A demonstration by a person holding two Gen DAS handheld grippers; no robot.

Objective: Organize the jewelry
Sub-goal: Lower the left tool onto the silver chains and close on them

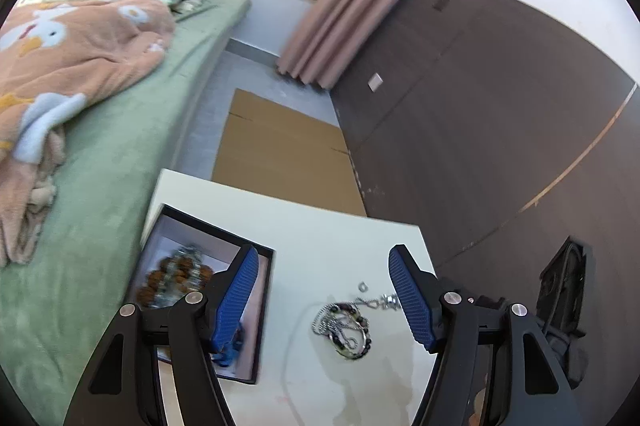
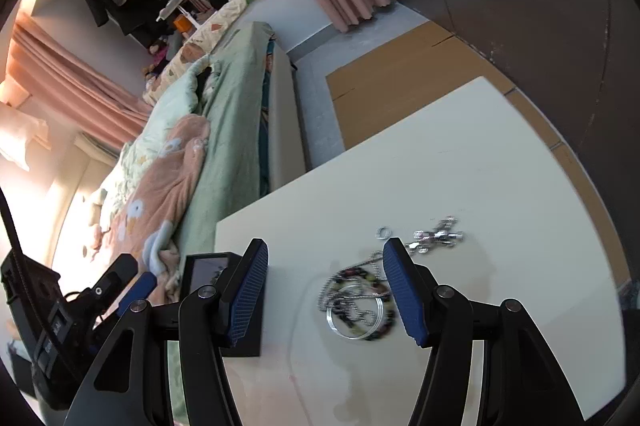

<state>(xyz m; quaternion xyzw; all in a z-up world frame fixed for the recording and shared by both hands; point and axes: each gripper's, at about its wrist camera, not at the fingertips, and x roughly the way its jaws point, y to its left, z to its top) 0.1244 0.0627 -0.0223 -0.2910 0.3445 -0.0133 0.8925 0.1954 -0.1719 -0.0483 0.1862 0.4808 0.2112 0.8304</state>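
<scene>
A tangled pile of jewelry (image 1: 344, 326), silver chains with a dark beaded bracelet, lies on the white table (image 1: 320, 238). A small silver ring (image 1: 363, 286) and a silver clasp piece (image 1: 386, 300) lie just beyond it. A black-rimmed box (image 1: 168, 250) at the table's left holds brown beads and silver pieces. My left gripper (image 1: 324, 266) is open above the table, empty. My right gripper (image 2: 326, 258) is open and empty over the same pile (image 2: 360, 302); the ring (image 2: 384, 232), clasp piece (image 2: 438, 236) and box (image 2: 208, 266) show there too.
A bed with a green sheet (image 1: 100, 185) and a peach blanket (image 1: 72, 57) runs along the table's left. Flat cardboard (image 1: 280, 153) lies on the floor beyond the table. A dark wood wall (image 1: 500, 125) and pink curtain (image 1: 352, 5) stand at right.
</scene>
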